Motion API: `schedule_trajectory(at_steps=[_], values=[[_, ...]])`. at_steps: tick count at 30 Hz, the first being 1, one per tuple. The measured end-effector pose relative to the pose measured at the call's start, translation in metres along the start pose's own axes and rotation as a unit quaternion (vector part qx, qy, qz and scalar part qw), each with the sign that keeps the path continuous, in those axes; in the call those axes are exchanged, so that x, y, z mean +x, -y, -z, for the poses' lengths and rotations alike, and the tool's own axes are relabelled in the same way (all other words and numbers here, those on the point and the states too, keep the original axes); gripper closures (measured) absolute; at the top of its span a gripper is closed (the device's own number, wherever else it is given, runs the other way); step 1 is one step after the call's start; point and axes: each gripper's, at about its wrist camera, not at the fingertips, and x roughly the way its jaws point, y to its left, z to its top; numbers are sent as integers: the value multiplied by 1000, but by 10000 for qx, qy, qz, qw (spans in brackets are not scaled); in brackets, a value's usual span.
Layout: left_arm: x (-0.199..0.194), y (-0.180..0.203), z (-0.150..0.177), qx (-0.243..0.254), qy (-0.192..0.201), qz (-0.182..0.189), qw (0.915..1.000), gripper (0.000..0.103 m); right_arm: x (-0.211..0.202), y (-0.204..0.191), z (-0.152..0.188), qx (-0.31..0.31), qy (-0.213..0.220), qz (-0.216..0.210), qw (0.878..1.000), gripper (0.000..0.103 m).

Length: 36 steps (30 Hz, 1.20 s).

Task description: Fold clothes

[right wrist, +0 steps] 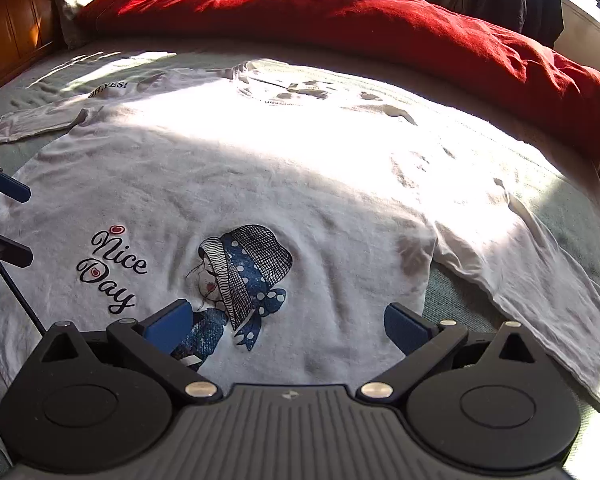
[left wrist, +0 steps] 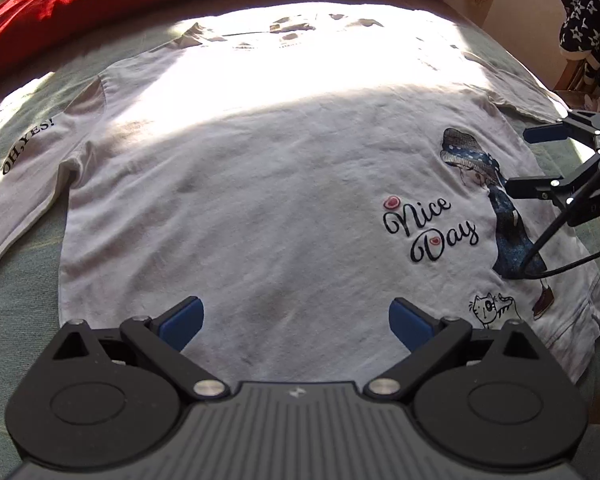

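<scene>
A white long-sleeved shirt [left wrist: 260, 168] lies spread flat, front up, on a green bed sheet; it also shows in the right wrist view [right wrist: 300, 184]. It bears a "Nice Day" print [left wrist: 428, 232] and a girl-in-hat picture [right wrist: 244, 276]. One sleeve reads "OH,YES!" [left wrist: 26, 146]. My left gripper [left wrist: 296, 322] is open and empty above the shirt's hem. My right gripper [right wrist: 288, 326] is open and empty above the hem by the girl print; it also shows in the left wrist view [left wrist: 520, 160].
A red duvet [right wrist: 340, 20] lies bunched along the far side of the bed. A wooden headboard [right wrist: 8, 28] and grey pillow [right wrist: 72, 8] are at the far left. Dark clothes [right wrist: 532, 0] hang by the window. A star-patterned garment [left wrist: 588, 24] hangs at right.
</scene>
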Motion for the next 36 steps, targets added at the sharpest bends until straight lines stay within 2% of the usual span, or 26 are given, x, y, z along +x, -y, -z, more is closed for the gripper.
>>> schedule_trajectory(at_steps=[3, 4, 9, 11, 16, 19, 22, 26, 30, 36], values=[[0, -3, 2, -22, -60, -224, 9997, 4, 4, 11, 22, 656, -486, 11, 9967, 0], [-1, -6, 1, -69, -34, -288, 9996, 4, 0, 16, 26, 805, -496, 21, 9955, 0], [3, -18, -18, -511, 271, -701, 9959, 4, -5, 52, 3, 1071, -180, 317, 9936, 0], [7, -20, -29, -724, 388, -702, 9941, 4, -4, 68, -9, 1150, -28, 434, 9924, 0], [16, -12, -46, -831, 505, -571, 9936, 4, 37, 120, -76, 1114, 630, 384, 9910, 0], [21, -7, -53, -837, 530, -501, 9938, 4, 66, 136, -103, 1169, 725, 247, 9902, 0], [26, -3, -51, -799, 403, -473, 9949, 4, 98, 148, -112, 1420, 543, 182, 9882, 0], [29, -4, -48, -808, 299, -435, 9953, 4, 124, 164, -117, 1563, 574, 533, 9846, 0], [27, -8, -50, -878, 335, -438, 9946, 4, 109, 175, -125, 1756, 674, 540, 9807, 0], [31, -12, -52, -1002, 323, -387, 9937, 4, 71, 175, -86, 1889, 496, 783, 9776, 0]])
